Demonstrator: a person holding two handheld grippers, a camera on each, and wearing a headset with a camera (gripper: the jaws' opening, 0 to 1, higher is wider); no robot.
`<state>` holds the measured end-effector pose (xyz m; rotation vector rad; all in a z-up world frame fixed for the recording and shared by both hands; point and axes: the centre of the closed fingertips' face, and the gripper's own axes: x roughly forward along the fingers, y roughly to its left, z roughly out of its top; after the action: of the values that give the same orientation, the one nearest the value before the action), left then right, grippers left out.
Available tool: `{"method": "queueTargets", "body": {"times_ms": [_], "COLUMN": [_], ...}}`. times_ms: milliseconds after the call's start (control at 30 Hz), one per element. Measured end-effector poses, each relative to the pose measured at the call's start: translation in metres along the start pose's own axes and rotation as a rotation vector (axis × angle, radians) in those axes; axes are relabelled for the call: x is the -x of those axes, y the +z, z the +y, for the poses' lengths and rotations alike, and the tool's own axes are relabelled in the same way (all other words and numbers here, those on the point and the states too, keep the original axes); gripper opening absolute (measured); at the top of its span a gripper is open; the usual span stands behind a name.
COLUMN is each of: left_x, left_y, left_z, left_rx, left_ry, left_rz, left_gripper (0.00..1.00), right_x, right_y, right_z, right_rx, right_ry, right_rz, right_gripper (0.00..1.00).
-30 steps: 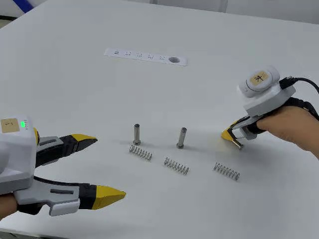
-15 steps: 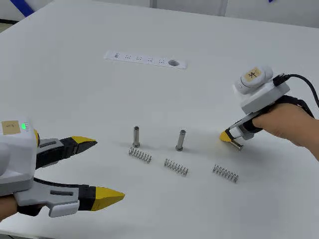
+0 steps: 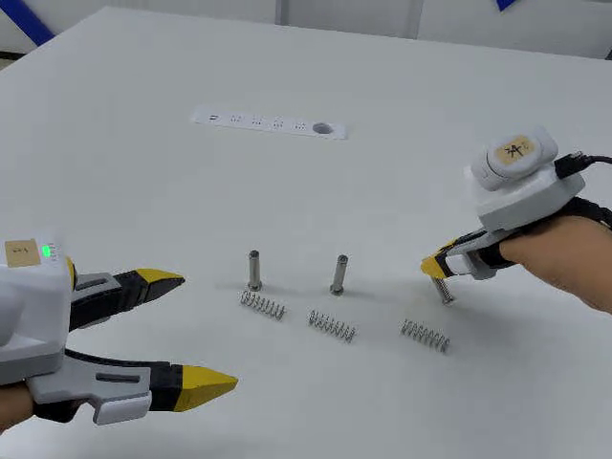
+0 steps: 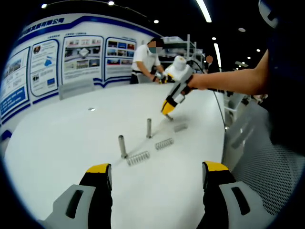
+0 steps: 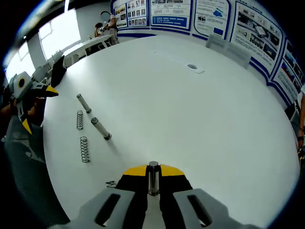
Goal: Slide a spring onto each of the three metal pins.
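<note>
— Springs [image 3: 332, 326]: any fitted?
— None. Left gripper [image 3: 207, 333] hangs spread and empty. Two pins [image 3: 254, 270] stand upright with a spring lying before each; a third spring [image 3: 425, 336] lies farther right.
— Right gripper [image 3: 435, 269]?
— Pinching the third pin [image 3: 444, 290], tilted, near that spring, apparently to stand it there.

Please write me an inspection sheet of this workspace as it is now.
Surface: white table, clean.
Job's things: left pin and middle pin upright; third pin tilted in right gripper; left spring, middle spring, right spring lying flat, none on a pin.
Clutter: power strip, far side.
Grippers: left gripper open, empty; right gripper shut on third pin.
Cables: cable from right gripper.
Surroundings: wall posters, a person standing.
</note>
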<state>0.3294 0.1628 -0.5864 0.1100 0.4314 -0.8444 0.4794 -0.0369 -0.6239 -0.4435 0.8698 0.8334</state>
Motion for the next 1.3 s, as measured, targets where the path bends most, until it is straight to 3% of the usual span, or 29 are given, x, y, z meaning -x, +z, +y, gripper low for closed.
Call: {"method": "queueTargets", "body": {"times_ms": [400, 900, 1300], "left_x": [0.001, 0.002, 0.003], "left_y": [0.001, 0.003, 0.005], "left_z": [-0.002, -0.003, -0.003], "left_rx": [-0.012, -0.019, -0.021], "left_ry": [-0.005, -0.004, 0.0], "left_rz": [0.002, 0.001, 0.0], "left_gripper": [0.79, 0.79, 0.79], "right_x": [0.013, 0.015, 0.016], "right_y": [-0.005, -0.01, -0.011], "right_z": [0.011, 0.025, 0.025], "right_rx": [-0.017, -0.007, 0.029], "right_ry": [-0.009, 0.004, -0.003], "right_rz": [-0.059, -0.096, -0.095], "right_gripper": [0.09, 0.09, 0.11]}}
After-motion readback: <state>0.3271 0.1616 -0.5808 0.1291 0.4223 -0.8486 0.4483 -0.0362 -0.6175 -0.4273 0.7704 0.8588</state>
